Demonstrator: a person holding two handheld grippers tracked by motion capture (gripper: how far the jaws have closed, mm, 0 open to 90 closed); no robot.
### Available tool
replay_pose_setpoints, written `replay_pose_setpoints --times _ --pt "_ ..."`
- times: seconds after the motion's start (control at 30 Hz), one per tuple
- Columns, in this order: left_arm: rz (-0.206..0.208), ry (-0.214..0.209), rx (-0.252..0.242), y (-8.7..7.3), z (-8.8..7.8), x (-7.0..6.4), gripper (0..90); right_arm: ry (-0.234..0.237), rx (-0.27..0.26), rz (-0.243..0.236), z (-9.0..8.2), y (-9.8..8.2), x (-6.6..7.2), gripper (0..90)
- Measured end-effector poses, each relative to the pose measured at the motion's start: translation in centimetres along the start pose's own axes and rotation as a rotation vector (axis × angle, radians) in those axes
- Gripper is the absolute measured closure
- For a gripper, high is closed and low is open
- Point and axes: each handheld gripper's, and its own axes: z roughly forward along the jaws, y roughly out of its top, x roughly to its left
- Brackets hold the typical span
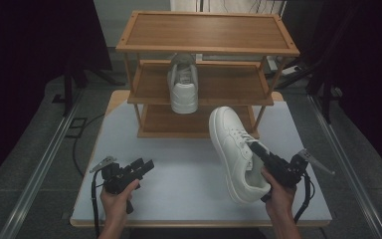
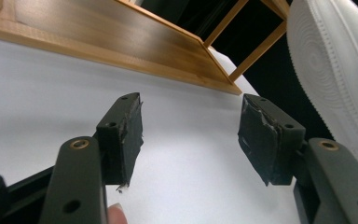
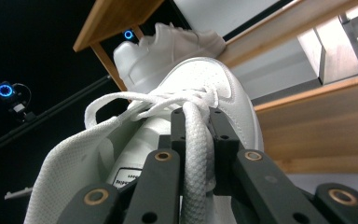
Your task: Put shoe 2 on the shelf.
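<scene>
Two grippers are at work over the white table. The right gripper has its jaws drawn nearly together on the white sneaker, pinching the tongue or a lace at the shoe's opening; in the right gripper view a thick white lace runs straight down between the two black jaws, which press against it from both sides. The sneaker hangs from that grip, tilted, its toe pointing up and away toward the rack and its heel low, near the person's right hand. Whether the heel touches the table cannot be told.

The left gripper sits low over the table's near left part, held in the left hand. Its jaws stand well apart with nothing between them; in the left gripper view the worn black pads face each other across bare white tabletop, and the ribbed sole of the held sneaker shows at the right edge.

Beyond both stands a wooden shoe rack with three tiers, at the far side of the table. Its top shelf is bare wood. The middle shelf holds a second white sneaker, upright, heel toward the person, standing left of centre. The bottom shelf lies partly hidden behind the lifted shoe's toe.
</scene>
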Motion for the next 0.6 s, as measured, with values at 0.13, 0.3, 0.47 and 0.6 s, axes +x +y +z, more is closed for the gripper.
replay_pose_setpoints --times 0.13,0.3,0.47,0.6 --pt "-0.008 0.004 -0.008 0.2 -0.3 0.2 39.7 0.02 -0.063 0.034 0.4 1.1 0.6 83.1" --pt "-0.007 0.006 -0.011 0.2 -0.5 0.3 39.7 0.034 -0.092 0.045 1.7 2.2 1.2 83.1" --pt "-0.021 0.004 -0.016 0.2 -0.6 0.4 39.7 0.029 -0.104 0.04 2.9 3.1 1.9 83.1" --pt "-0.031 0.006 -0.018 0.2 -0.8 0.7 39.7 0.02 -0.112 0.025 4.6 4.5 2.5 83.0"
